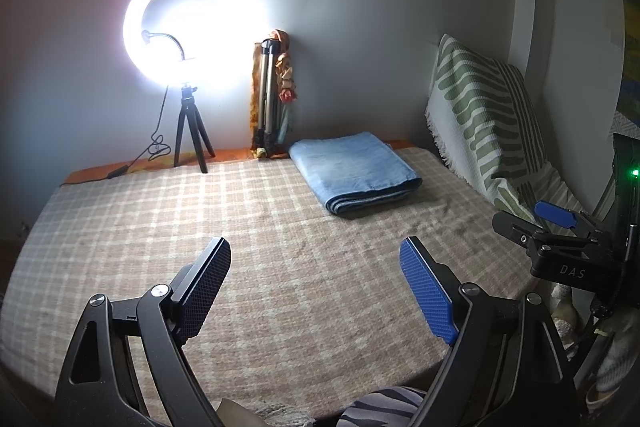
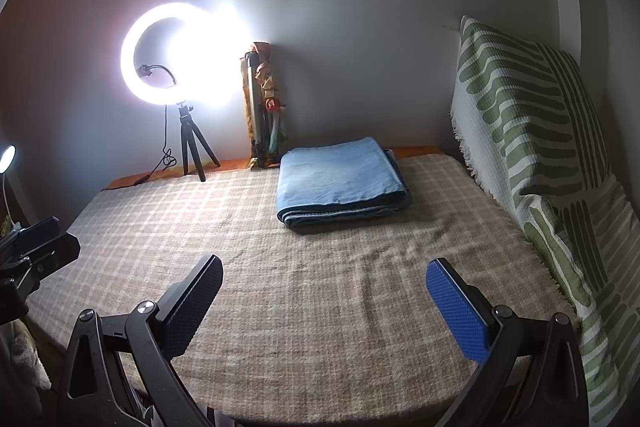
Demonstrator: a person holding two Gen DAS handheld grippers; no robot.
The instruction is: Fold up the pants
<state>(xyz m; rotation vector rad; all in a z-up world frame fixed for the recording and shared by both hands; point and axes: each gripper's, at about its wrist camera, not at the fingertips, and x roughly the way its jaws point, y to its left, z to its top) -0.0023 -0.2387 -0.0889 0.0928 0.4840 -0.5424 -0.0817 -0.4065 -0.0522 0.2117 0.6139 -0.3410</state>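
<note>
Above the plaid cover, both grippers hover wide open, empty.

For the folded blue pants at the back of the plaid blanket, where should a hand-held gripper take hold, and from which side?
Probably the near edge of the folded blue pants, approached from the front. The stacked layers face the cameras there as a thick, exposed lip, with bare plaid blanket in front; a wall and a tripod crowd the far side.

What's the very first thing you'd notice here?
The glowing ring light on its little tripod, at the back left by the wall. Next, the blue folded pants lying at the far side of the checked blanket, and the green-striped cushion leaning on the right.
</note>
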